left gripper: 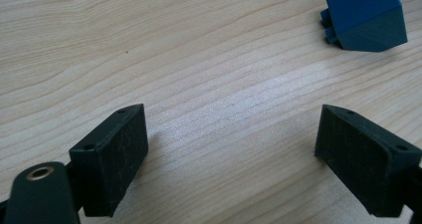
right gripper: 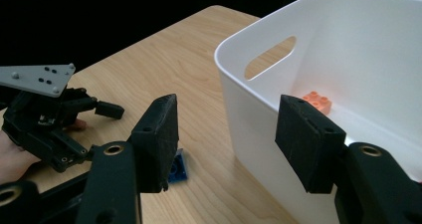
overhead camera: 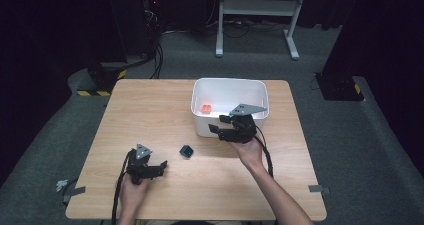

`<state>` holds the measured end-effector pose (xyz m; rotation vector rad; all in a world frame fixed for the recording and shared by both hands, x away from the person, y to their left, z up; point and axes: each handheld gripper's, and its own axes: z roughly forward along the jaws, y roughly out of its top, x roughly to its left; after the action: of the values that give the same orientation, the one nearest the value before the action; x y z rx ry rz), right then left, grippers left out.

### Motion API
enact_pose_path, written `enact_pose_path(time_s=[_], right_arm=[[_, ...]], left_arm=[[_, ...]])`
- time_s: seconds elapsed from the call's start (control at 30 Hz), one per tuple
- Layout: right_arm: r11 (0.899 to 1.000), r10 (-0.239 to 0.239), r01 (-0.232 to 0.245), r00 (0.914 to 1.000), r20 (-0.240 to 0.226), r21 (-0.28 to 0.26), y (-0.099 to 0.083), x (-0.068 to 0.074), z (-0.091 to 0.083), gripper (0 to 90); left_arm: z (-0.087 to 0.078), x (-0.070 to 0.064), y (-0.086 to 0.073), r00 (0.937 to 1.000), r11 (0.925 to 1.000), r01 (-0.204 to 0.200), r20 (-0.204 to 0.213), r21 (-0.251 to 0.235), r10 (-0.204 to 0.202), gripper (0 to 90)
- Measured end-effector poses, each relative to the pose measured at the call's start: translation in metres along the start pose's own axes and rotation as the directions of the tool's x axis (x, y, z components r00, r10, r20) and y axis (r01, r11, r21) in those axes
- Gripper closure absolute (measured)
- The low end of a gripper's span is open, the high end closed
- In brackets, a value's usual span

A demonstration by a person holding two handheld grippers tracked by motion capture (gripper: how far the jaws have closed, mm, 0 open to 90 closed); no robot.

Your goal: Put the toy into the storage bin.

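A dark blue brick [overhead camera: 186, 151] lies tilted on the wooden table [overhead camera: 150, 110], in front of the white bin [overhead camera: 200, 127]. My left gripper [overhead camera: 162, 167] rests open on the table just left of it. In the left gripper view the blue brick [left gripper: 366, 17] sits beyond my open left gripper [left gripper: 231, 134], off to the upper right, with nothing between the jaws. My right gripper [overhead camera: 217, 123] hovers open and empty at the bin's near wall. In the right gripper view, past the right gripper [right gripper: 226, 129], an orange brick [right gripper: 317, 100] lies inside the bin [right gripper: 249, 40], and the blue brick [right gripper: 176, 168] shows below.
The left hand and its gripper [right gripper: 97, 129] show at the left of the right gripper view. Pieces of tape [overhead camera: 75, 190] stick to the table's front corners. A white metal frame [overhead camera: 255, 7] stands on the carpet behind the table. Bare wood spreads left of the bin.
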<state>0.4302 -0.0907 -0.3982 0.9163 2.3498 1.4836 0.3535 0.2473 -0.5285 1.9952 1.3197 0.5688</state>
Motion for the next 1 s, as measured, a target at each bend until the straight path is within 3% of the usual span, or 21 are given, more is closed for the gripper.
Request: enact_pose_path(time_s=[0.5,1.0], right_arm=[[1.000,0.014,-0.013,0.9991,-0.041,0.014,-0.015,0.011,0.015,42.0],[0.998,-0.008,0.011,0.9980,-0.062,0.055,-0.028,0.025,0.032,42.1]], left_arm=[[0.000,0.000,0.000,1.0000,1.0000,0.002,-0.001,0.000,-0.002,13.2],[0.000,0.000,0.000,1.0000,1.0000,0.000,0.000,0.000,0.000,13.1]])
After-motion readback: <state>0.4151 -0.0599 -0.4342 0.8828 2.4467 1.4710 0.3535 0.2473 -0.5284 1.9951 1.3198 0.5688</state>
